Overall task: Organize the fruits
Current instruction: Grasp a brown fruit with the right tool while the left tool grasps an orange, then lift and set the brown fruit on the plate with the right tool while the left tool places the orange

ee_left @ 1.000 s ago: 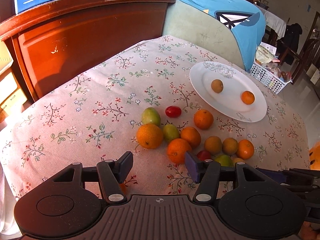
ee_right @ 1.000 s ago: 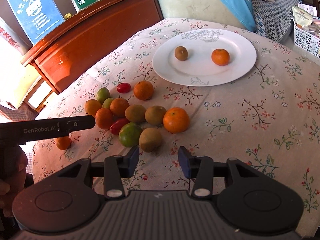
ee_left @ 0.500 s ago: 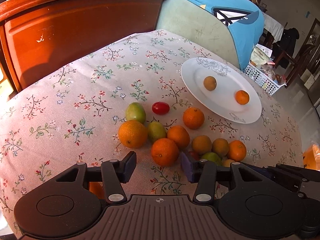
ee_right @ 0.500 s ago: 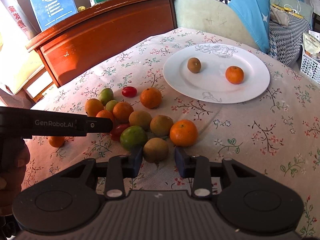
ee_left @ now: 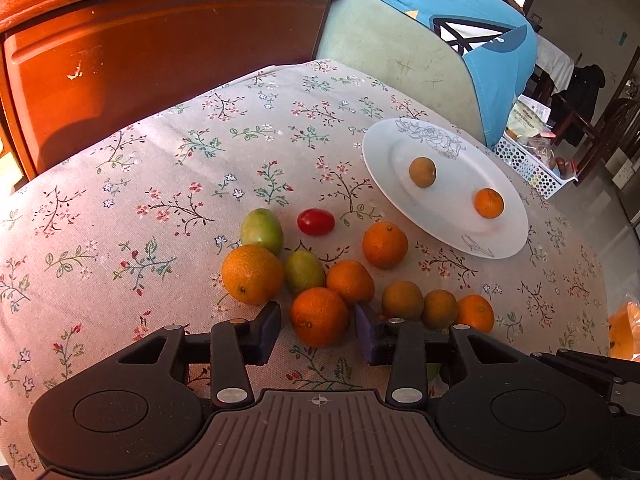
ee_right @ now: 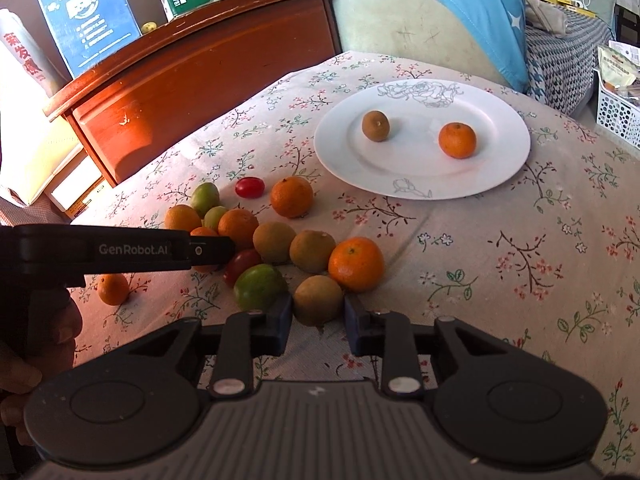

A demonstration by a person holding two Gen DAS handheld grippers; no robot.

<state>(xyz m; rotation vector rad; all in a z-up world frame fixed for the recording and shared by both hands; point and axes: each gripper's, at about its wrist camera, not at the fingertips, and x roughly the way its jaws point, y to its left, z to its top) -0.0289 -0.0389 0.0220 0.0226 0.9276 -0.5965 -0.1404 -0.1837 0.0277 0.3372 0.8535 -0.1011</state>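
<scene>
Floral tablecloth (ee_left: 168, 184) below, our left gripper (ee_left: 316, 332) brackets an orange (ee_left: 319, 317) and our right gripper (ee_right: 318, 318) a kiwi (ee_right: 318, 299) at lower centre, neither visibly clamped; we should squeeze gently.

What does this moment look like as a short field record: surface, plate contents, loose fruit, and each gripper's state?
surface: floral tablecloth
white plate: one kiwi, one tangerine
loose fruit: cluster of tangerines, kiwis, green fruits, and a cherry tomato beside the plate
left gripper: open, fingers either side of an orange tangerine, gaps visible
right gripper: open, fingers flanking a brown kiwi, contact unclear
</scene>
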